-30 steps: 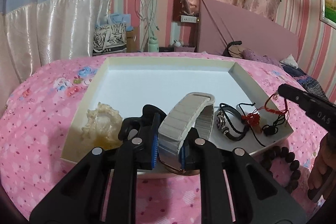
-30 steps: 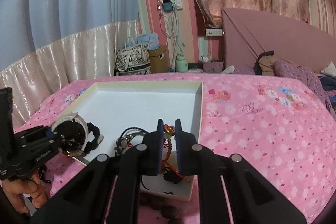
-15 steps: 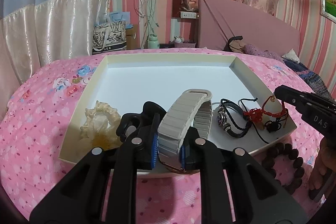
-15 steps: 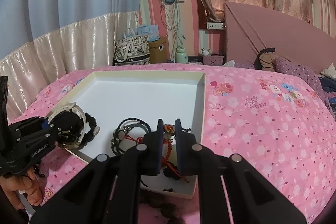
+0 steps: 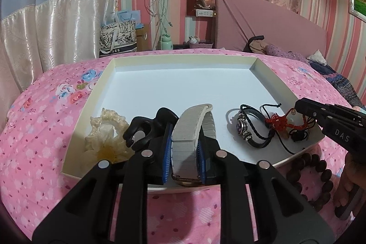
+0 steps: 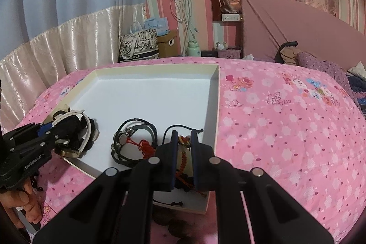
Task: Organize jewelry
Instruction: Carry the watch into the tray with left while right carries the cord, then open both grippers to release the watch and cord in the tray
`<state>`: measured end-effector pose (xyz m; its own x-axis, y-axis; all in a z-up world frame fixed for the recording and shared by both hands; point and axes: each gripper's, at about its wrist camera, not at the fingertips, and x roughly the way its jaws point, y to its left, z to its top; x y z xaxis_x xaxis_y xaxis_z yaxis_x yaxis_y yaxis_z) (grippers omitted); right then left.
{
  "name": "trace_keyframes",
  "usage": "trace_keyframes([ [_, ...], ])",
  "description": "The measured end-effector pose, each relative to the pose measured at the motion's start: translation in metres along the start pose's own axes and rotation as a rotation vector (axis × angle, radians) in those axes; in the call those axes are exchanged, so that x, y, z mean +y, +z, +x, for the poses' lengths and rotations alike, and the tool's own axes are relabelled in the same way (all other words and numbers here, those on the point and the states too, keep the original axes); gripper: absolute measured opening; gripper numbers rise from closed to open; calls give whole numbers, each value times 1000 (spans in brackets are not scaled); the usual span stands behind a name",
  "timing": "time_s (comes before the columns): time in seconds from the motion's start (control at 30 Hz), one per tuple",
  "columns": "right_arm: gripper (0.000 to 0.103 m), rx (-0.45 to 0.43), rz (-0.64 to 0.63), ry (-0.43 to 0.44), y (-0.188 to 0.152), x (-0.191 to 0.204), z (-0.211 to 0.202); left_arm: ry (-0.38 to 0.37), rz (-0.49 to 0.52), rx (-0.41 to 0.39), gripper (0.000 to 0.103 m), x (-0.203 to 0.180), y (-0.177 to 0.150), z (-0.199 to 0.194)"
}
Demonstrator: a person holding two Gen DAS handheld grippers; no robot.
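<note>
A shallow white tray [image 5: 183, 79] lies on the pink bed. My left gripper [image 5: 184, 148] is shut on a watch with a grey-white link band [image 5: 189, 129], held over the tray's near edge; it also shows in the right wrist view [image 6: 73, 129]. My right gripper [image 6: 184, 141] stands slightly open around a red knotted cord charm [image 6: 183, 141] at the tray's right front corner, seen in the left wrist view [image 5: 283, 124]. A black leather bracelet [image 5: 254, 129] lies beside the charm. A cream scrunchie [image 5: 105, 134] lies at the tray's left front.
A dark wooden bead bracelet [image 5: 315, 175] lies on the pink floral bedspread [image 6: 286, 129] outside the tray's right front corner. A black hair clip [image 5: 146, 129] sits by the scrunchie. A pink headboard [image 5: 263, 26] and curtains stand behind.
My right gripper has opened a little around the red charm and lowered toward the tray. My left gripper holds the watch in nearly the same place.
</note>
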<state>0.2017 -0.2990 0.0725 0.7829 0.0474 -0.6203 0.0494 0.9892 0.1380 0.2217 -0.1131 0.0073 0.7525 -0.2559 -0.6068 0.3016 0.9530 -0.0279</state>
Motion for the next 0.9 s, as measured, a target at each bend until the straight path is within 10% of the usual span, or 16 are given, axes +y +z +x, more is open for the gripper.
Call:
trace_keyframes([
  [0.63,11,-2,4,-8,-2,-1,3,12,-5,-8,29,1,-1,0],
  [0.9,13,-11,11,-16,-2,-2,1,36,0,-50,74,-1,-2,-8],
])
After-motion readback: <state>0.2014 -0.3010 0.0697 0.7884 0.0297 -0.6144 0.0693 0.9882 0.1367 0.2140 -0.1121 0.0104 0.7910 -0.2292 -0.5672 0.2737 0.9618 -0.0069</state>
